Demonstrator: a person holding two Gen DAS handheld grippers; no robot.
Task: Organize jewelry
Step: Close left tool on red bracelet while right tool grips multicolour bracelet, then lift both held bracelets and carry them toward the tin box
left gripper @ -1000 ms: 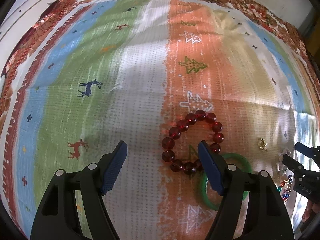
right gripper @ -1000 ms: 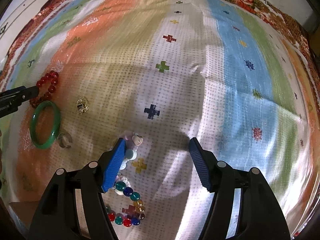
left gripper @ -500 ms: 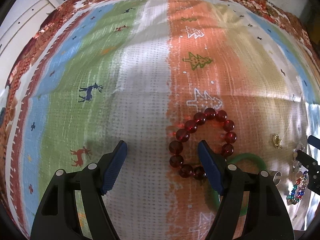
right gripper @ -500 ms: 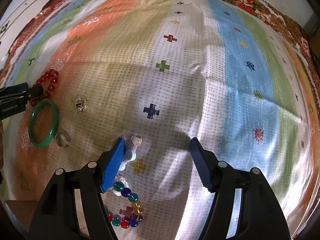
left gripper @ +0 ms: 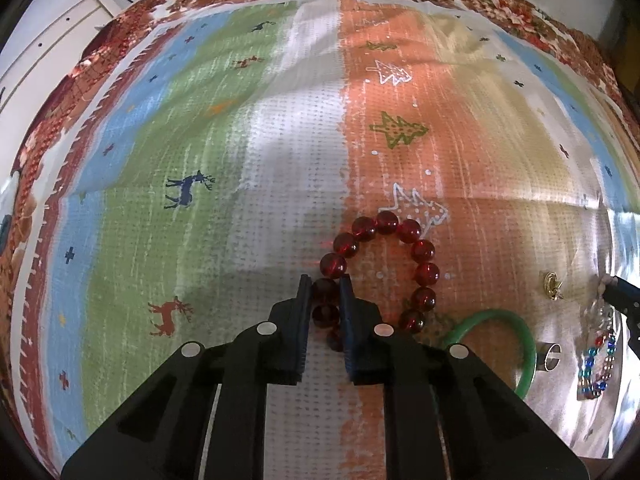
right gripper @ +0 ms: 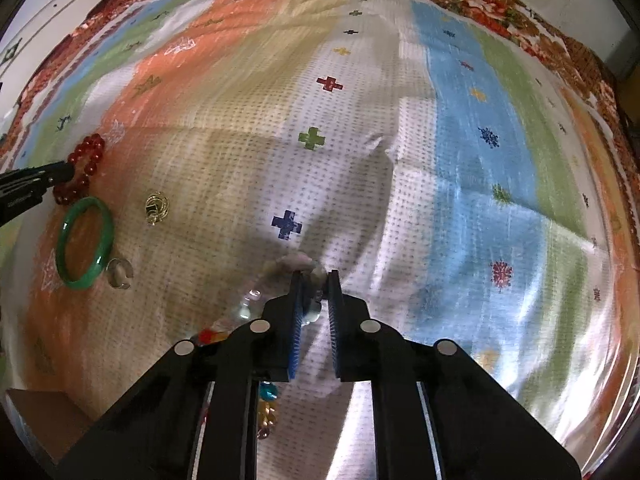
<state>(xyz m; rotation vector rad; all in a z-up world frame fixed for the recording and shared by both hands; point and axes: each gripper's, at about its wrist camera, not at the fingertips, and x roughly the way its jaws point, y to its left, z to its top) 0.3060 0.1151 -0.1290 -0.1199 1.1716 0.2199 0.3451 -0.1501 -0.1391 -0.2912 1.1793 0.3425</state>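
Observation:
A red bead bracelet [left gripper: 416, 250] lies on the striped cloth, and my left gripper [left gripper: 325, 289] is shut on its near-left beads. The bracelet also shows in the right wrist view [right gripper: 86, 160], with the left gripper's fingers [right gripper: 36, 180] on it. My right gripper [right gripper: 315, 280] is shut on the pale end of a multicoloured bead bracelet [right gripper: 266, 404], whose coloured beads trail under the gripper body. That bracelet also shows at the right edge of the left wrist view [left gripper: 598, 360]. A green bangle [right gripper: 84, 242], a silver ring [right gripper: 120, 274] and a gold trinket [right gripper: 157, 206] lie between the two bracelets.
A colourful striped tablecloth [right gripper: 460, 160] with crosses, trees and deer covers the table. A brown box corner [right gripper: 44, 412] shows at the lower left of the right wrist view. White furniture [left gripper: 52, 44] stands beyond the table's far left edge.
Both grippers have gone from open to shut. The left one moved right and closed on the red bracelet's beads. The right one moved left and closed on the multicoloured bracelet's pale end.

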